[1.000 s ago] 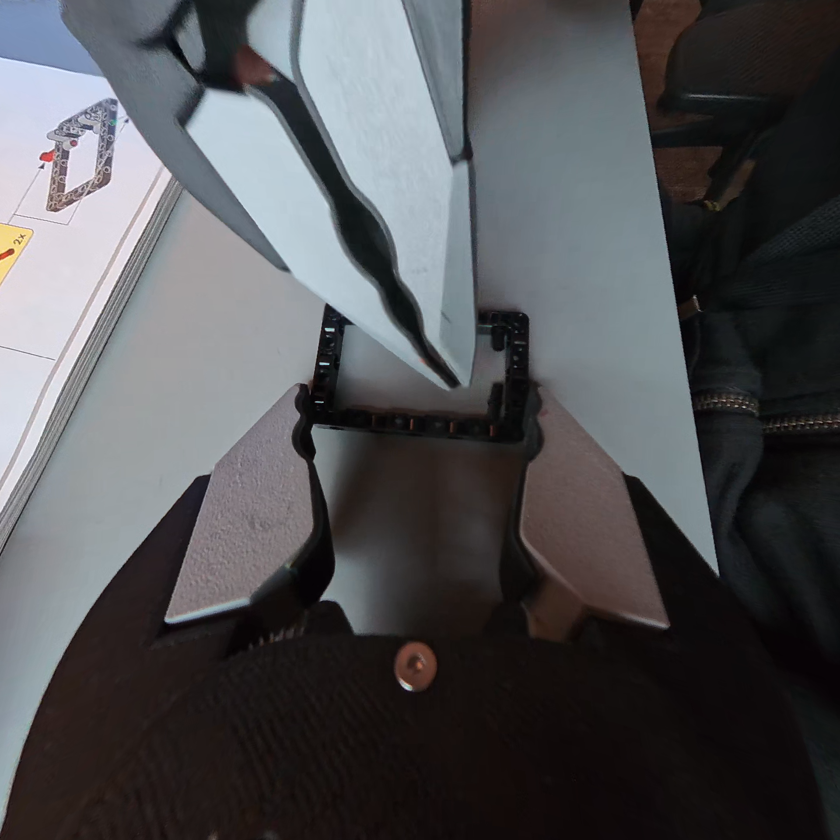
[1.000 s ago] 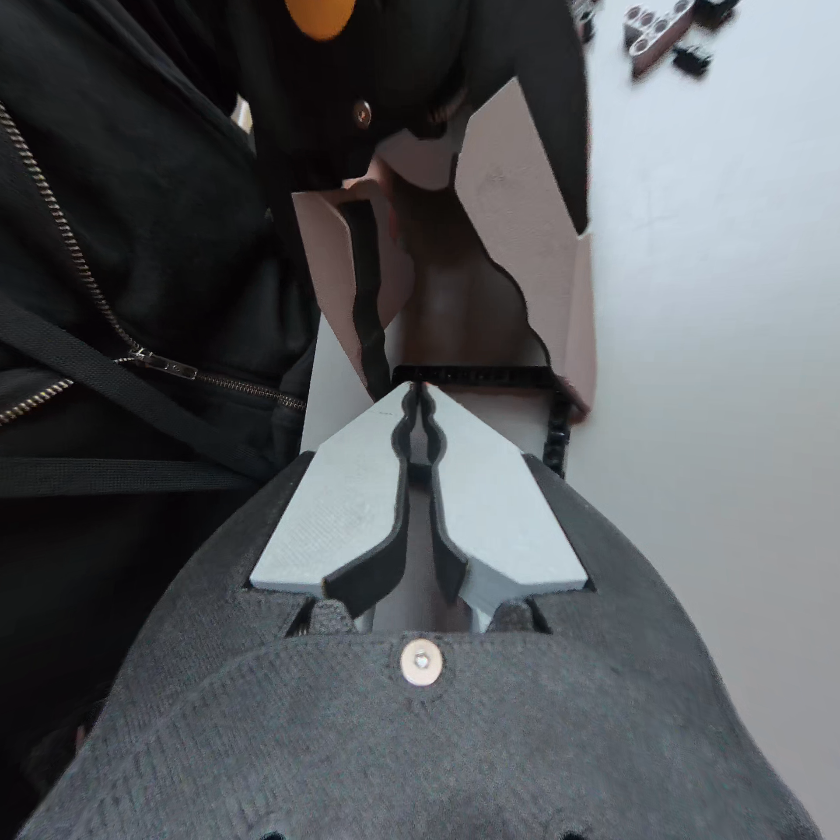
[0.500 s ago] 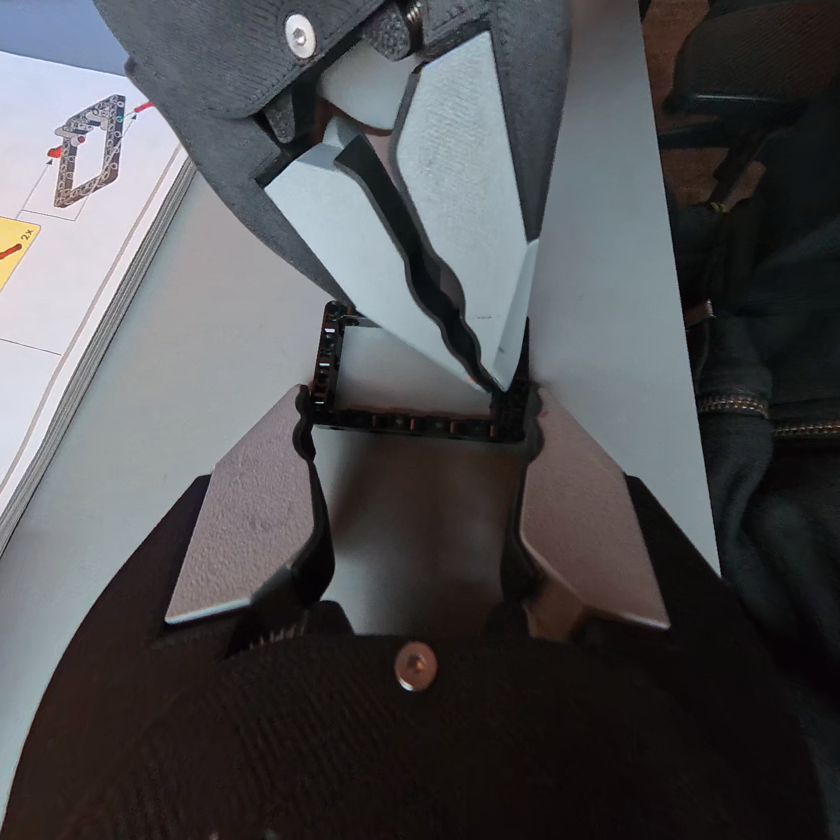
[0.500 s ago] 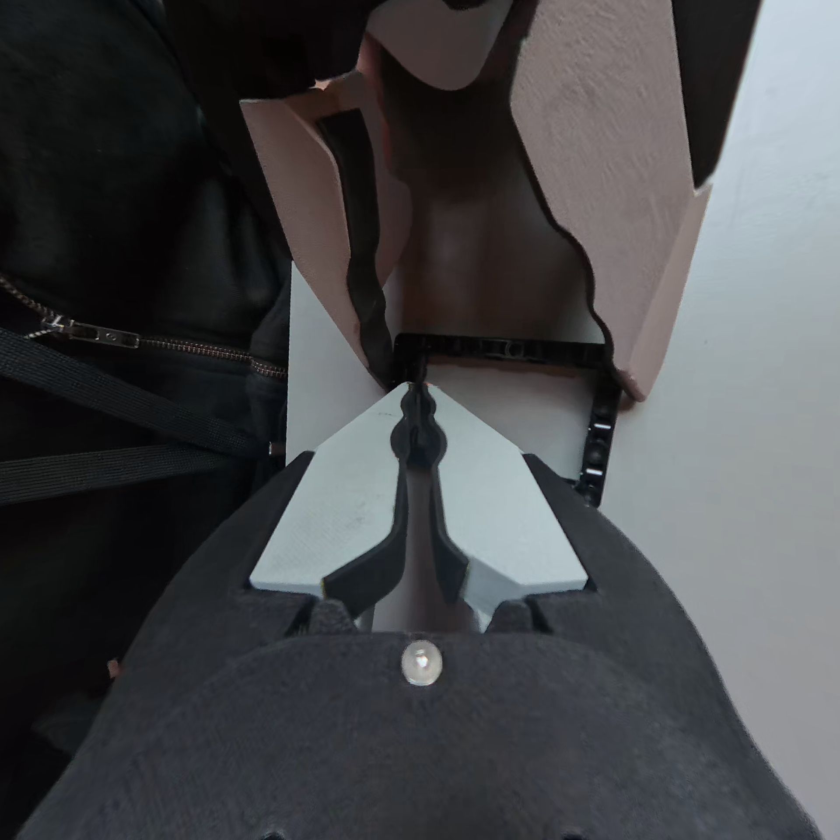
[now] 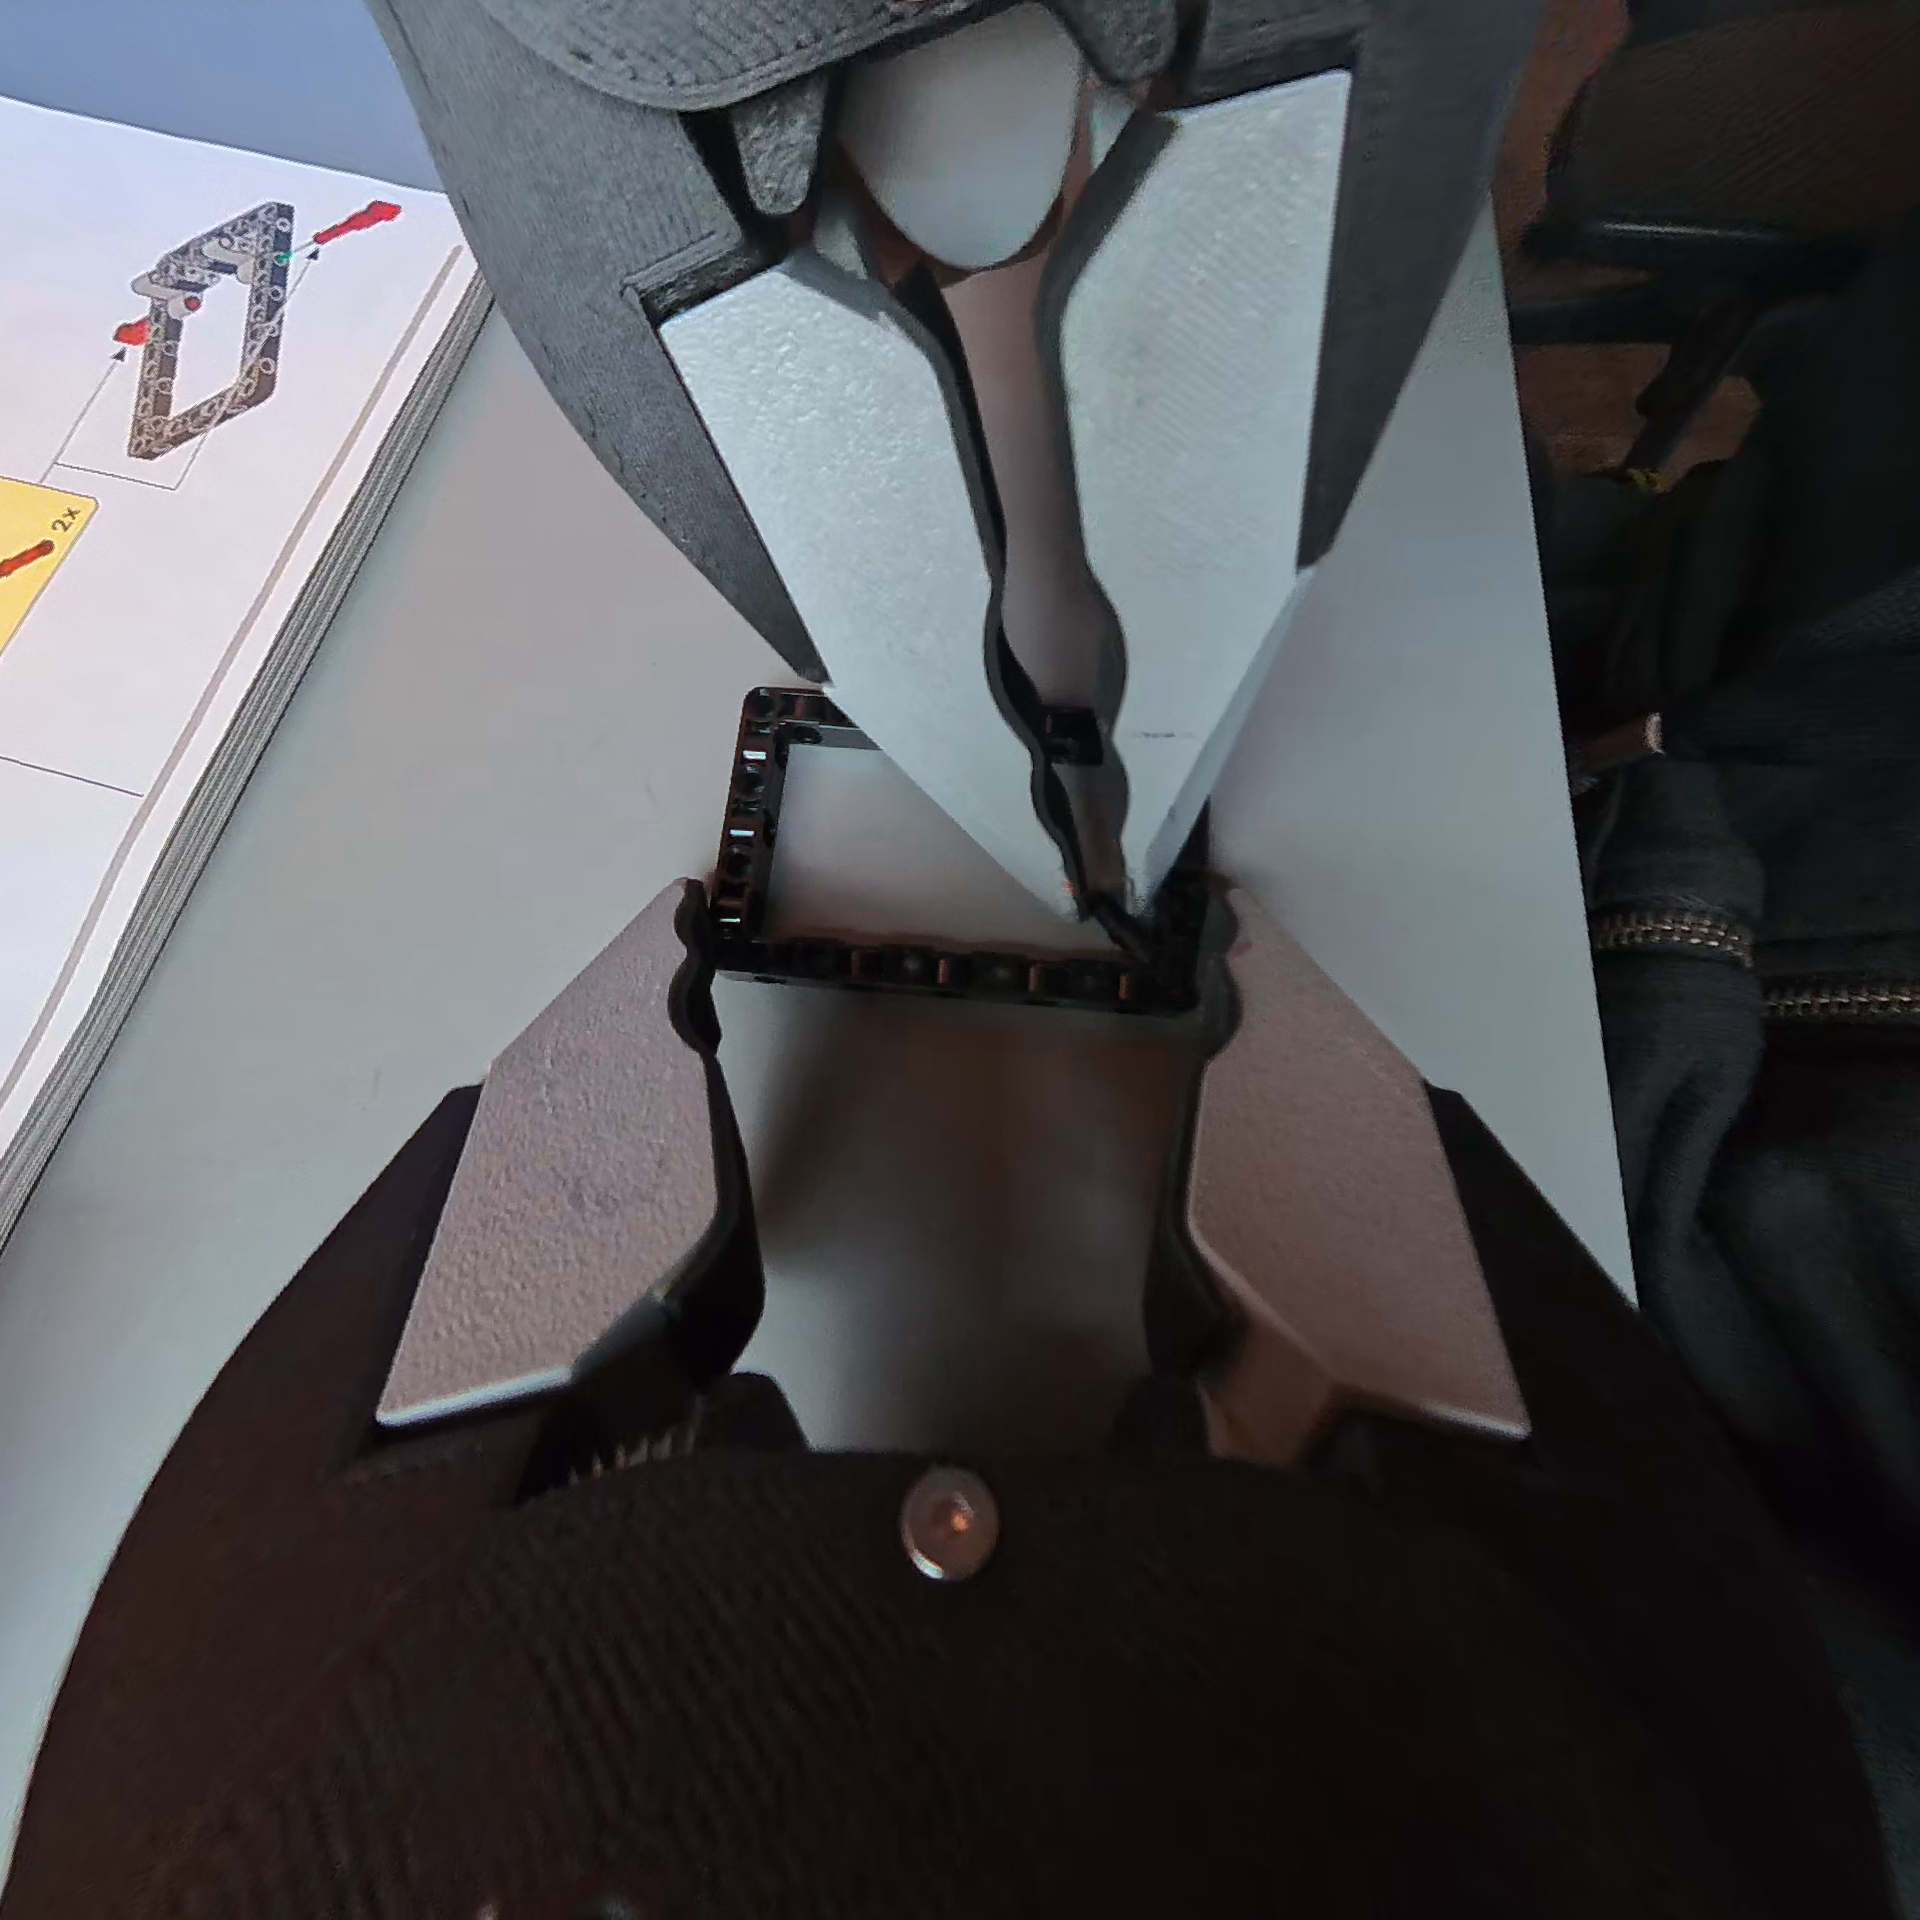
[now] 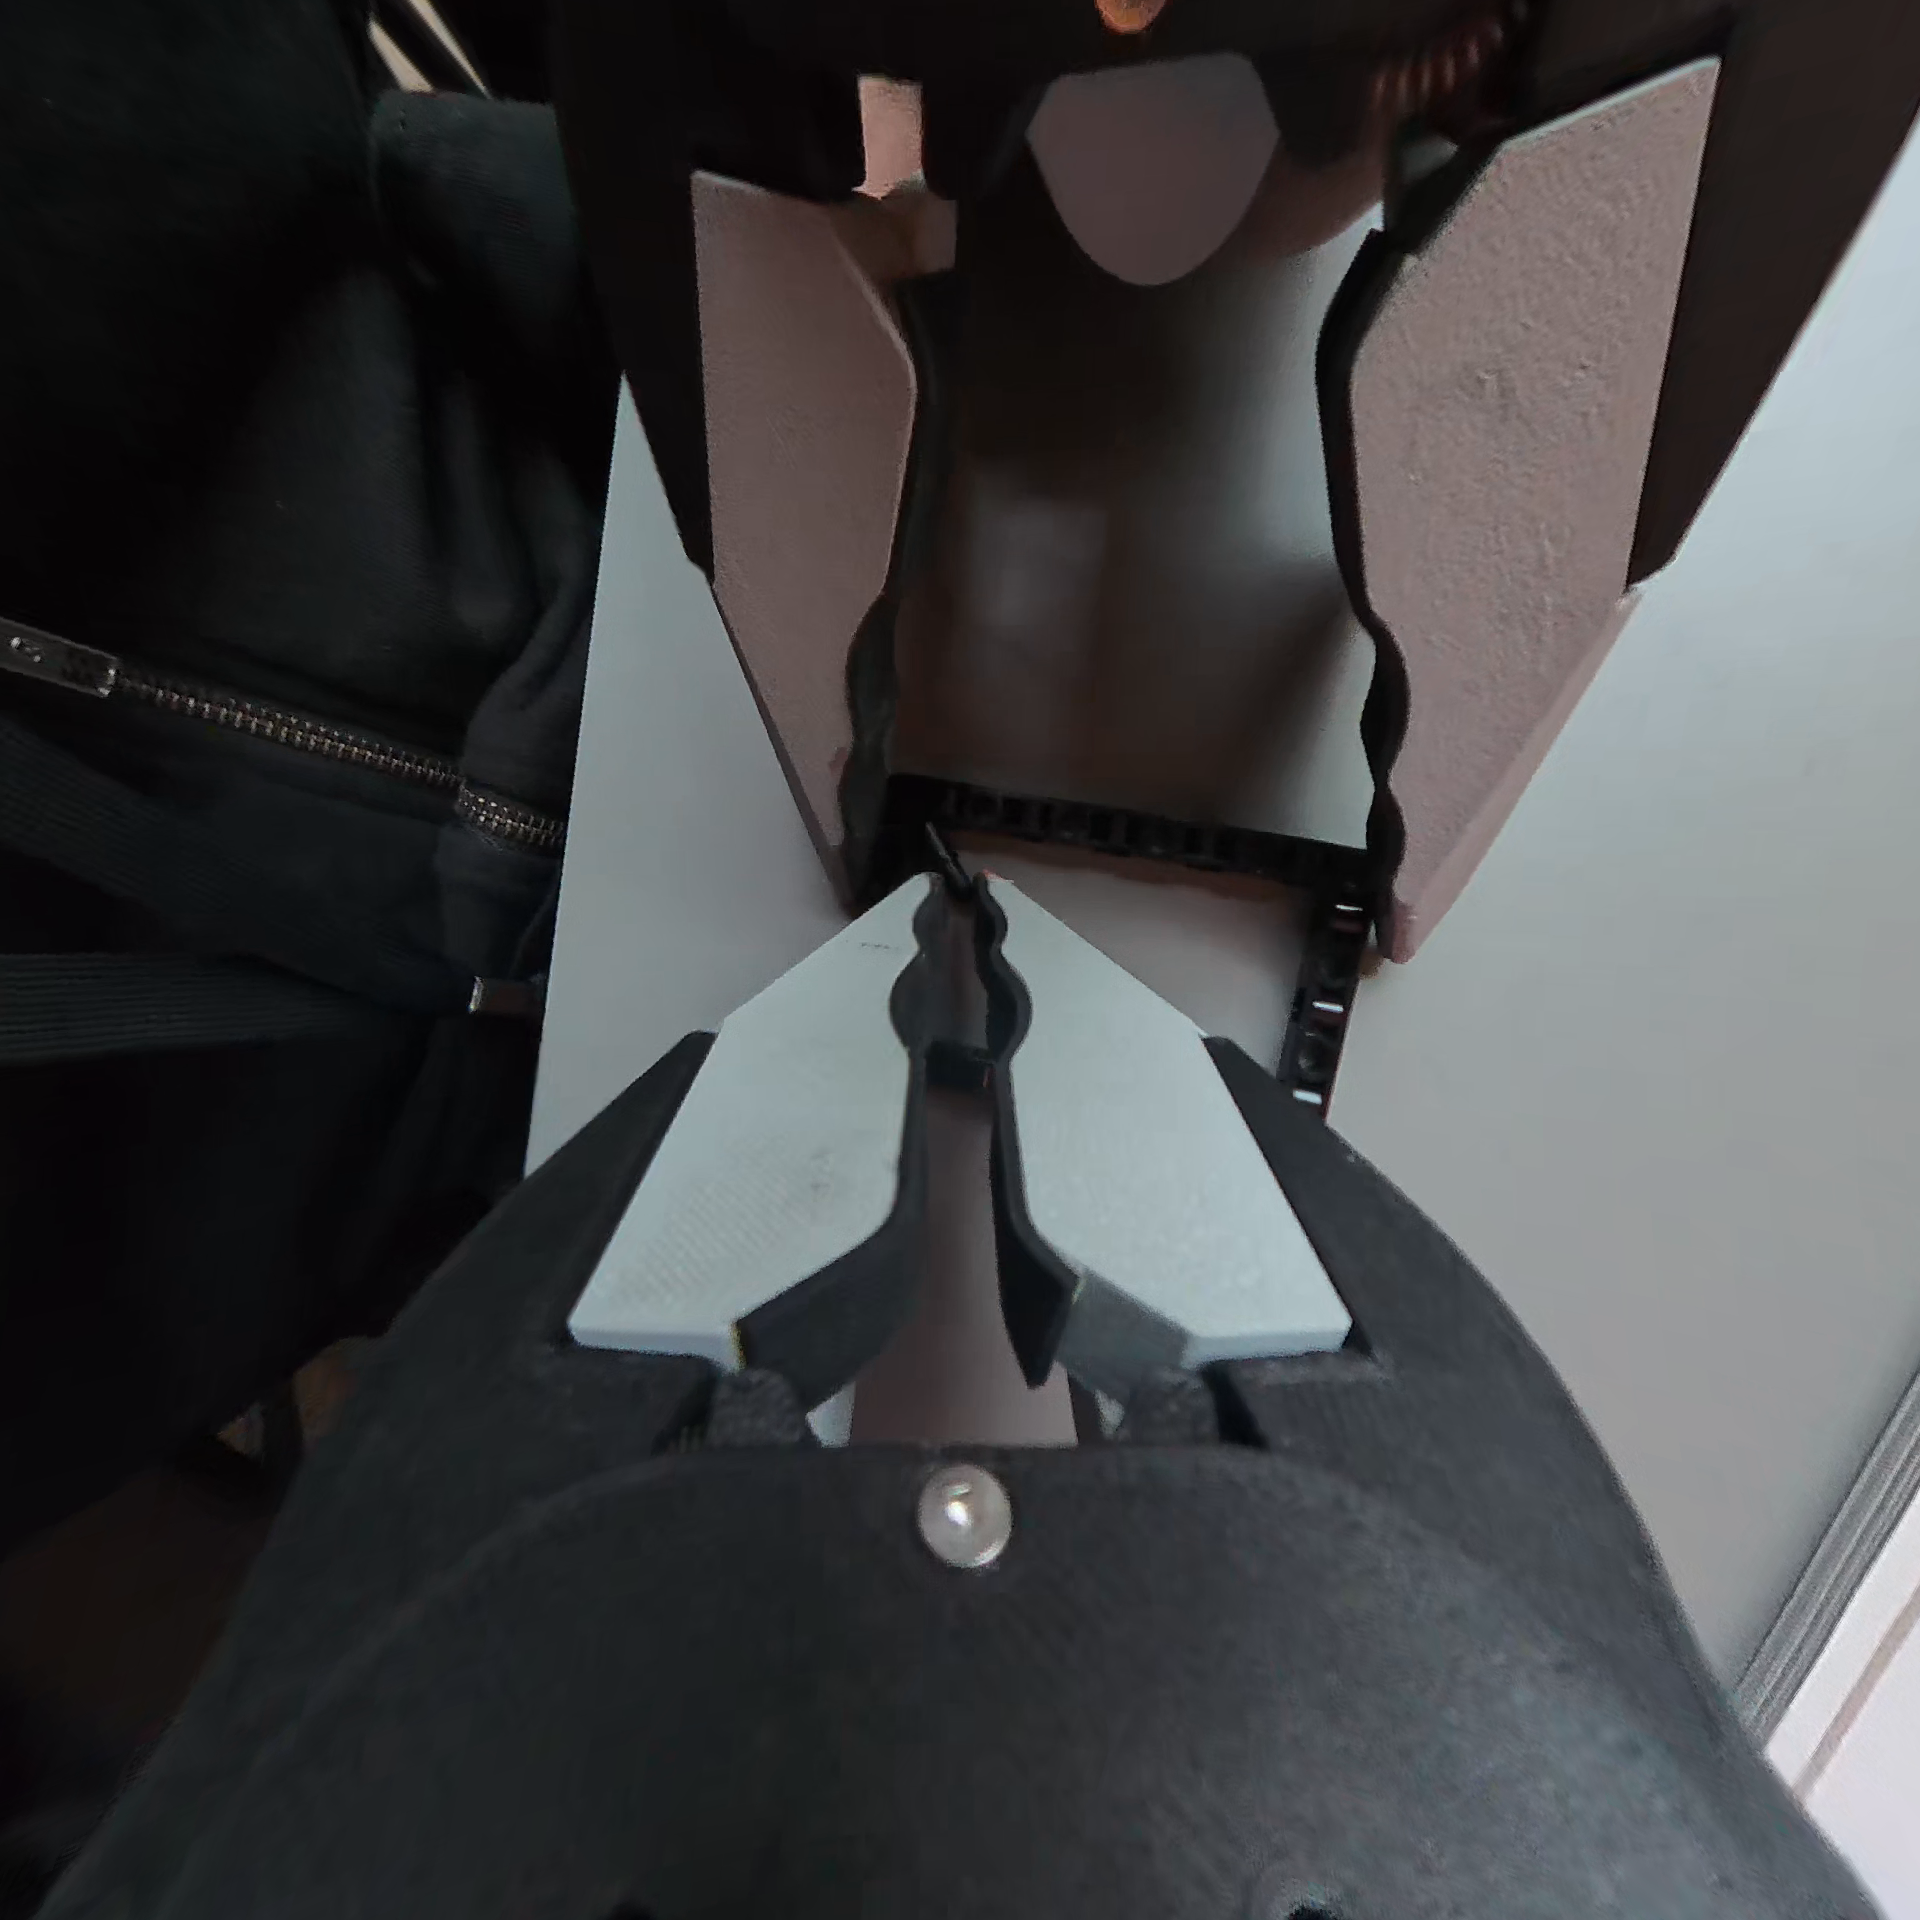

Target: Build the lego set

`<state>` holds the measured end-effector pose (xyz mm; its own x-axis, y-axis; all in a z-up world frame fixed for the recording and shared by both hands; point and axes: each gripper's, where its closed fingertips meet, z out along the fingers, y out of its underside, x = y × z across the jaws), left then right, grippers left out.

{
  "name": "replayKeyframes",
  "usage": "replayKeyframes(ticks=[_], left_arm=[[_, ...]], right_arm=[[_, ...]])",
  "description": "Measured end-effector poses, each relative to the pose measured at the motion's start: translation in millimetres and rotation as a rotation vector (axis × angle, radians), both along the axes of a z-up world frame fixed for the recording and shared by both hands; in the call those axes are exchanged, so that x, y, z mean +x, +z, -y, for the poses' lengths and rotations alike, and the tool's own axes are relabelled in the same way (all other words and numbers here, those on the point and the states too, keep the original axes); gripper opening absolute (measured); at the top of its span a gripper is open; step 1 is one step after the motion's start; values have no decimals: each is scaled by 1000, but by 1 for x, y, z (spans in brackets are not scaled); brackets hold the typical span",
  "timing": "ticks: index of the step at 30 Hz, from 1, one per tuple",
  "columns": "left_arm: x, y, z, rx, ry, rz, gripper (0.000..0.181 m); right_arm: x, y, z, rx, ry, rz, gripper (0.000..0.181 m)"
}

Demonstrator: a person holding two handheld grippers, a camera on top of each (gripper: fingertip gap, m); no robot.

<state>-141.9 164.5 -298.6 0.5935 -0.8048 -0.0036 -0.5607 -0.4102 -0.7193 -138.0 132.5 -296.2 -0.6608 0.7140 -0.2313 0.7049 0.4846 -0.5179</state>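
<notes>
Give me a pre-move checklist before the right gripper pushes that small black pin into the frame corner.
1. Left gripper clamps the black square lego frame by both sides: ok.
2. Right gripper holds the small black pin at its tips: ok.
3. Pin tip sits at the frame corner by the table edge: ok.
4. Pin lined up with a hole: cannot tell.
5. Frame flat on the white table: cannot tell.
6. Open instruction booklet clear of the work: ok.
</notes>
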Motion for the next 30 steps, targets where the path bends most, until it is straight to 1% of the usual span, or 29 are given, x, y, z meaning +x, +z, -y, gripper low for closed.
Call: replayKeyframes(ticks=[1, 4, 6, 11, 16, 22, 26, 28, 30], left_arm=[[0, 0, 0, 0, 0, -1, 92], [0, 0, 0, -1, -1, 0, 92], [0, 0, 0, -1, -1, 1, 92], [0, 0, 0, -1, -3, 1, 92], [0, 0, 0, 1, 4, -1, 93], [-1, 0, -1, -1, 29, 0, 93], [-1, 0, -2, 3, 48, -4, 93], [0, 0, -3, 3, 49, -3, 93], [1, 0, -2, 1, 45, -1, 92]], right_arm=[[1, 0, 0, -10, 16, -11, 2], [7, 0, 0, -13, 70, -10, 0], [7, 0, 1, -41, 43, 31, 0], [5, 0, 3, -96, 3, 64, 0], [5, 0, 3, -90, -49, 202, 0], [6, 0, 2, -116, -100, 446, 0], [5, 2, 2, -117, -117, 543, 0], [-1, 11, 13, -193, -83, 546, 0], [3, 6, 11, -143, -34, 555, 0]])
